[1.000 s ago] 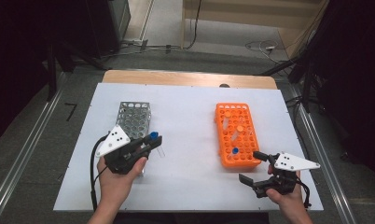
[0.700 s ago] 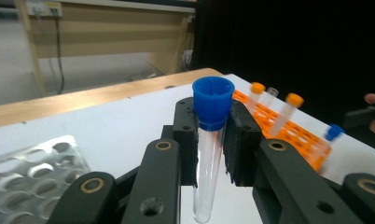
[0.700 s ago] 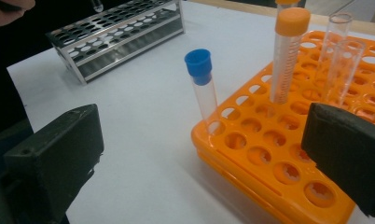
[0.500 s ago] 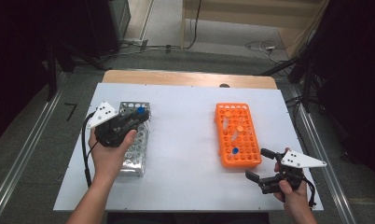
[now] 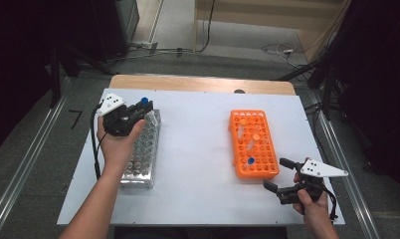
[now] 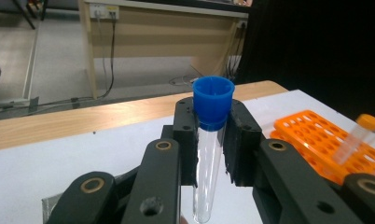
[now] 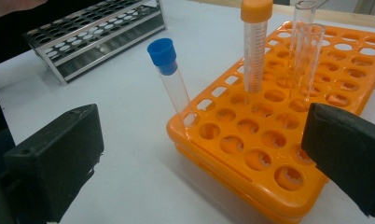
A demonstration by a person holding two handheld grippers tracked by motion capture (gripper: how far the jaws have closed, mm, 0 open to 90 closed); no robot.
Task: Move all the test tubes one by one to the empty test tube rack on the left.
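Note:
My left gripper (image 5: 141,107) is shut on a clear tube with a blue cap (image 5: 144,100), held just under the cap above the far end of the steel tube rack (image 5: 141,154). The left gripper view shows the tube (image 6: 208,158) upright between the pads. My right gripper (image 5: 275,173) stands open near the front right corner of the orange rack (image 5: 252,144), with nothing between its fingers. In the right gripper view the orange rack (image 7: 269,140) holds a blue-capped tube (image 7: 169,77), an orange-capped tube (image 7: 255,46) and an uncapped clear tube (image 7: 307,56).
Both racks stand on a white table (image 5: 198,149) with a wooden strip (image 5: 203,83) along its far edge. Bare table lies between the racks. Cables and dark equipment sit on the floor beyond.
My left hand has carried the blue-capped tube away from the person, from the rack's near end to its far end. The right hand has stayed about where it was.

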